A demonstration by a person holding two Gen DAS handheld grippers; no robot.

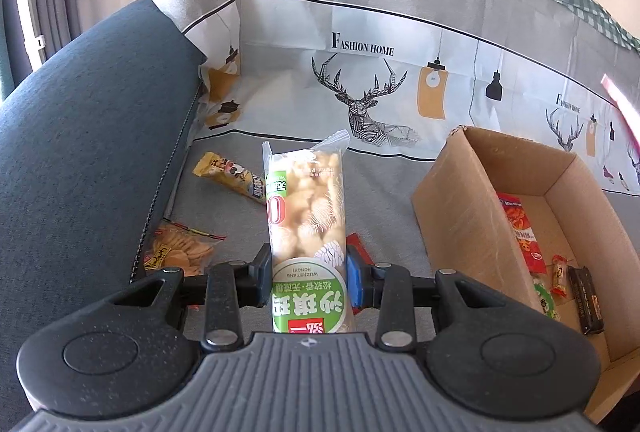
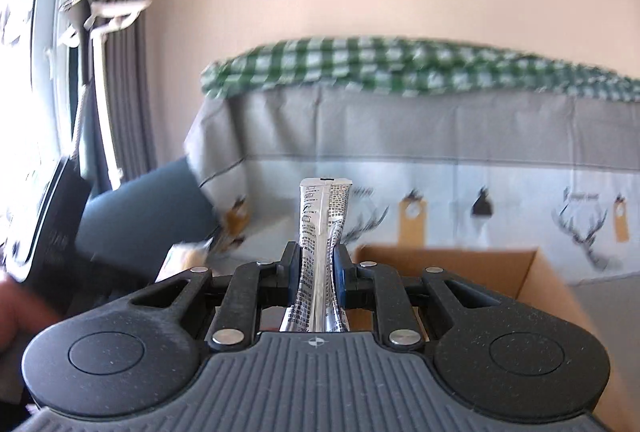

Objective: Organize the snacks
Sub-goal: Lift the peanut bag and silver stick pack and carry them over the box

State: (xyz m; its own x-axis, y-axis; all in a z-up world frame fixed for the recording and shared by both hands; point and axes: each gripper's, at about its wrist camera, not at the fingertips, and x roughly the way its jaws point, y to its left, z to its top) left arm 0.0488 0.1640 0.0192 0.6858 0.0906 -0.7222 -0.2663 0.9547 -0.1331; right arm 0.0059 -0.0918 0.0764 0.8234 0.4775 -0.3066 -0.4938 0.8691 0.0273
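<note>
My left gripper (image 1: 307, 272) is shut on a tall green-and-clear pack of puffed snack (image 1: 306, 216), held upright above the grey sofa seat. To its right lies an open cardboard box (image 1: 472, 228) with several snack packets (image 1: 524, 232) inside. In the right wrist view my right gripper (image 2: 317, 268) is shut on a silver foil packet (image 2: 322, 228) with black print, squeezed thin between the pads, above the box's (image 2: 448, 264) left side. A yellow snack bar (image 1: 230, 177) and a bag of crackers (image 1: 180, 248) lie loose on the seat at the left.
The dark blue sofa arm (image 1: 92, 135) rises on the left. A grey cover with deer prints (image 1: 360, 99) drapes the backrest, with a green checked cloth (image 2: 400, 63) on top. A red wrapper edge (image 1: 358, 248) shows behind the left pad. Curtains and a window (image 2: 24, 111) stand far left.
</note>
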